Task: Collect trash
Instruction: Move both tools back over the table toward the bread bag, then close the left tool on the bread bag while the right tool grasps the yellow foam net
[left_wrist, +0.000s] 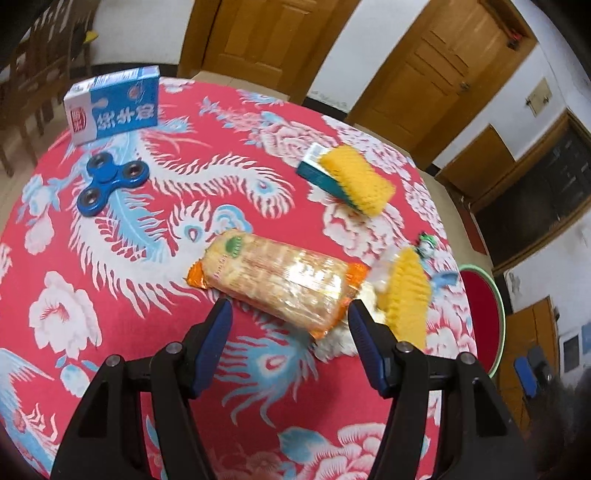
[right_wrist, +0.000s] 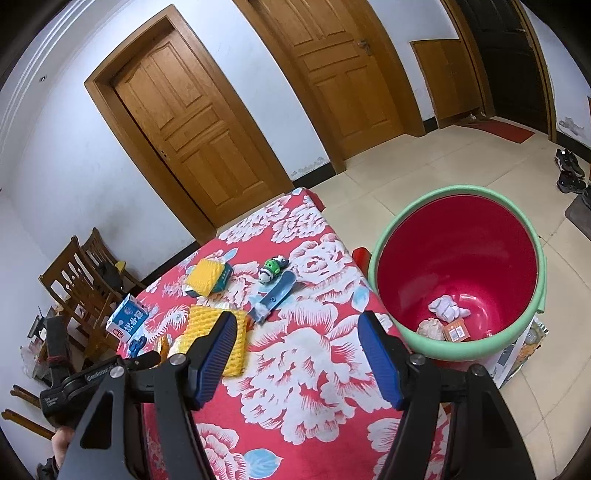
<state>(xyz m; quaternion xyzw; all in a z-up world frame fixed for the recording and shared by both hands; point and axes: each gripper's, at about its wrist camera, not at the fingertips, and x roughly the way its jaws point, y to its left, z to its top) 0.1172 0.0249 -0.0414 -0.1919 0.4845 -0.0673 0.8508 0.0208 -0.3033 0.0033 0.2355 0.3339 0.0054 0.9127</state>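
The surface (left_wrist: 110, 258) was viewed steeply and closely from the left wrist camera. From the right wrist camera it was seen at a shallower angle, toward the bucket (right_wrist: 458, 273) and doors. The yellow sponges (left_wrist: 354, 177) and blue box (left_wrist: 114, 103) were shared.

My left gripper (left_wrist: 290, 314) hangs open over the red floral tablecloth (left_wrist: 110, 258), its blue pads on either side of a clear orange-ended cracker packet (left_wrist: 277, 282), not touching. Beyond lie a blue three-lobed fidget spinner (left_wrist: 110, 182) and a blue-and-white carton (left_wrist: 114, 105).
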